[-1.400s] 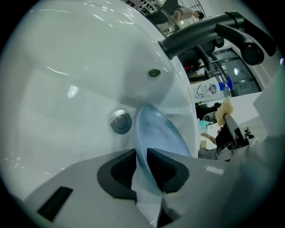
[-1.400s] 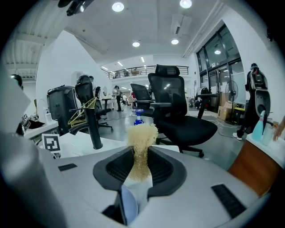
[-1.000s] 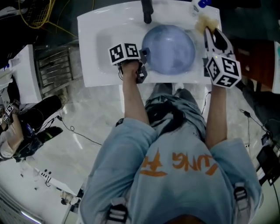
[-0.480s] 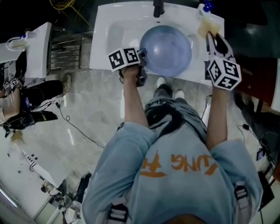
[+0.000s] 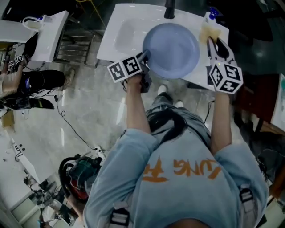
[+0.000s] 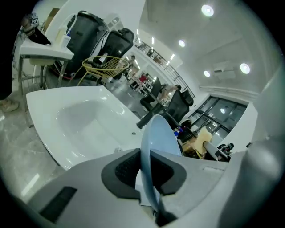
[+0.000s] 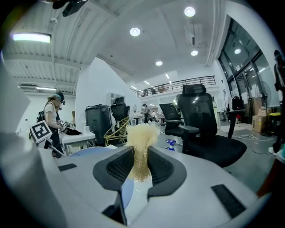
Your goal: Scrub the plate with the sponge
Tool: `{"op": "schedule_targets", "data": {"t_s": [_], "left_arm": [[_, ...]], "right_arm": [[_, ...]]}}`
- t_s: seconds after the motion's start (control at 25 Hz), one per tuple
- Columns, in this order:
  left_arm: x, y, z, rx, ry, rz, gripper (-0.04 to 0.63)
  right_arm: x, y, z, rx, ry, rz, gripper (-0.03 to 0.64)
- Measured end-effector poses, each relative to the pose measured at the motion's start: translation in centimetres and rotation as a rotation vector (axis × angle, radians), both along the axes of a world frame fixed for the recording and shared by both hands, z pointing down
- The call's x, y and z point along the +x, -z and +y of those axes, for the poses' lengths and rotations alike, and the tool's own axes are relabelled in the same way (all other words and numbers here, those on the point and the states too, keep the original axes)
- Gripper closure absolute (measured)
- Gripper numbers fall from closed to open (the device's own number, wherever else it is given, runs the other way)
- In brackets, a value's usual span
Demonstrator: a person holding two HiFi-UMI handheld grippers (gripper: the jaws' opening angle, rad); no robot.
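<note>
One plate (image 5: 171,50), orange shirt lettering (image 5: 182,167)

The head view looks steeply down from above onto the sink (image 5: 116,44). Each gripper view sits close behind its own jaws, looking low across the sink's rim; all three share the plate (image 5: 171,51).

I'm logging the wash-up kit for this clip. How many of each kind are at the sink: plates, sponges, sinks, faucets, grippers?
plate: 1
sponge: 1
sink: 1
faucet: 1
grippers: 2 (left gripper, right gripper)
Total: 6
</note>
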State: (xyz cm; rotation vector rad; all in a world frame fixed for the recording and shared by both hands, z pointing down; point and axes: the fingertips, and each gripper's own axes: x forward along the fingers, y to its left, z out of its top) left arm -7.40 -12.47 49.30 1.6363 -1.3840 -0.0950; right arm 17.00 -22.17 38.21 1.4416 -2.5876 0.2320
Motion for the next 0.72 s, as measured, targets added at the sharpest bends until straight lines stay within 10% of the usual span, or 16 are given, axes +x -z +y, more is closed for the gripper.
{"op": "schedule_targets", "data": {"t_s": [0.72], "left_arm": [[2.2,9.1,-3.6,0.222,-0.062,0.006,0.569]], "right_arm": [[-11.5,7.2,0.9,0.082,0.262,0.054,0.523]]}}
